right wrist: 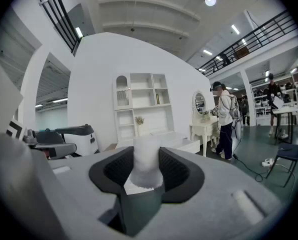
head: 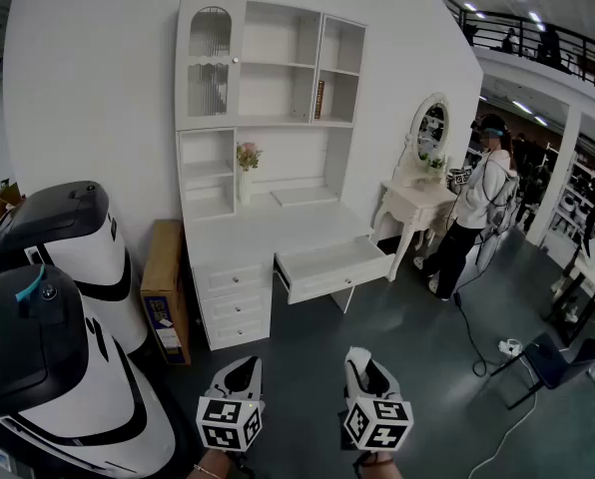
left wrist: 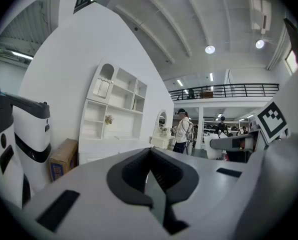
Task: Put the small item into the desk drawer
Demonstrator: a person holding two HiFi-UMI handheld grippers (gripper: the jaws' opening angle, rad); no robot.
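Observation:
A white desk with a shelf hutch point(head: 263, 158) stands against the white wall across the floor. Its top drawer point(head: 332, 267) is pulled out and looks empty. Both grippers are low in the head view, well short of the desk and pointing at it. My right gripper point(head: 360, 360) is shut on a small white, roughly cylindrical item point(right wrist: 146, 159) that stands upright between its dark pads. The open drawer point(right wrist: 186, 145) shows far beyond it. My left gripper point(head: 243, 367) holds nothing, and in the left gripper view its jaws meet in a line at the left gripper point(left wrist: 150, 160).
Two large white-and-black machines point(head: 63, 247) point(head: 48, 387) crowd the left side. A cardboard box point(head: 165, 287) leans beside the desk. A vanity table with a mirror point(head: 417, 203) and a standing person point(head: 477, 213) are to the right. A chair point(head: 555, 359) and a power strip point(head: 509, 347) sit on the dark floor.

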